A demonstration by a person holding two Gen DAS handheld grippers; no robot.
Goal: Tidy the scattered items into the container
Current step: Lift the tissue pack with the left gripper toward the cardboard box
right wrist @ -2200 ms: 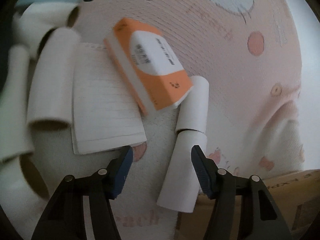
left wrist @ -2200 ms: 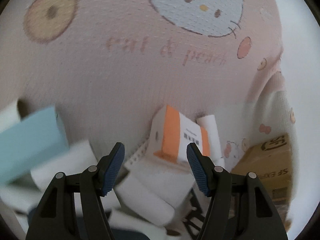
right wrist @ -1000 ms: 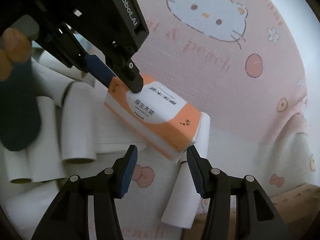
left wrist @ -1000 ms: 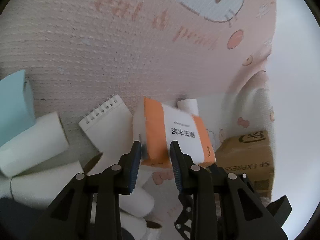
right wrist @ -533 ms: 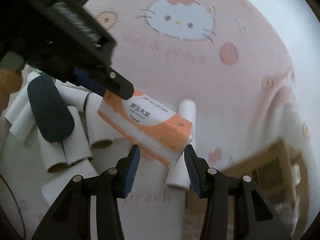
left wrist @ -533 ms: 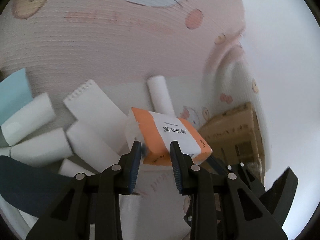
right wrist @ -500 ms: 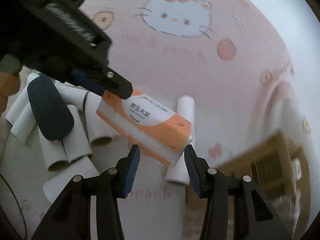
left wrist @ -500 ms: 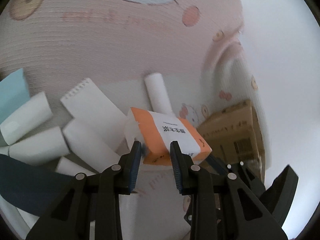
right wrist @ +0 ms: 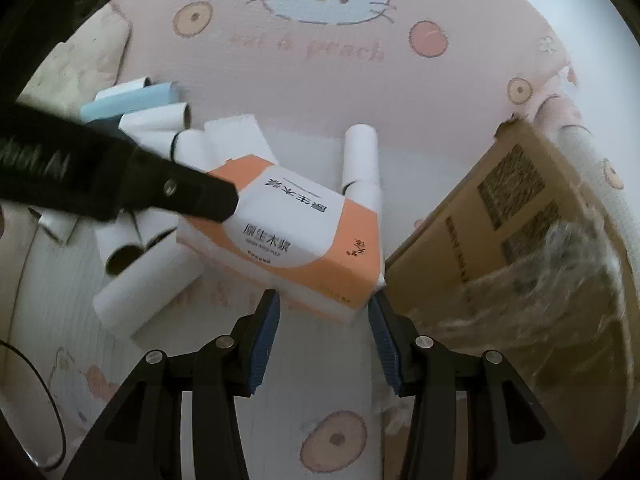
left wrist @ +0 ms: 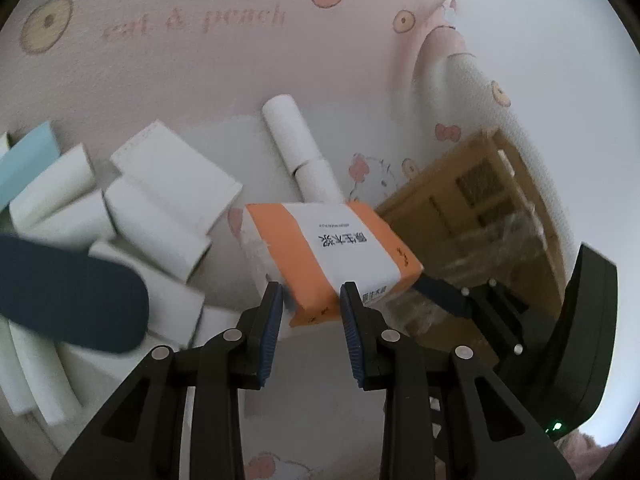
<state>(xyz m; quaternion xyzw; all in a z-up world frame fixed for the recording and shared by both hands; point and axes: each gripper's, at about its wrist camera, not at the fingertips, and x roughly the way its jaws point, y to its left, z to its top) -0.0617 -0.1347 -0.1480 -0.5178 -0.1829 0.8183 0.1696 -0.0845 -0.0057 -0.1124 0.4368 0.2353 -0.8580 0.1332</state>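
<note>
Together, the 2 claws carry an orange-and-white tissue pack clear of the pink cartoon-cat mat. The left claw is clenched on one end of the pack, its blue pads pressed against the pack's sides. The right claw grips the opposite end, its pads pressing the pack's lower corner. Seen from the right wrist, the pack runs up and leftward from that claw to the black finger of the left claw, which lies across its far top edge.

Just right of both claws and lower down sits a brown cardboard box, crinkled clear plastic showing in its opening; the pack's near corner lies close to the box's edge.

Left of the claws, white paper tubes lie heaped on the mat, with a spiral notepad and a pale blue box among them. Beyond the pack, 2 more white tubes lie end to end. A dark blue rounded object crosses the left edge of the left wrist view, blurred.
</note>
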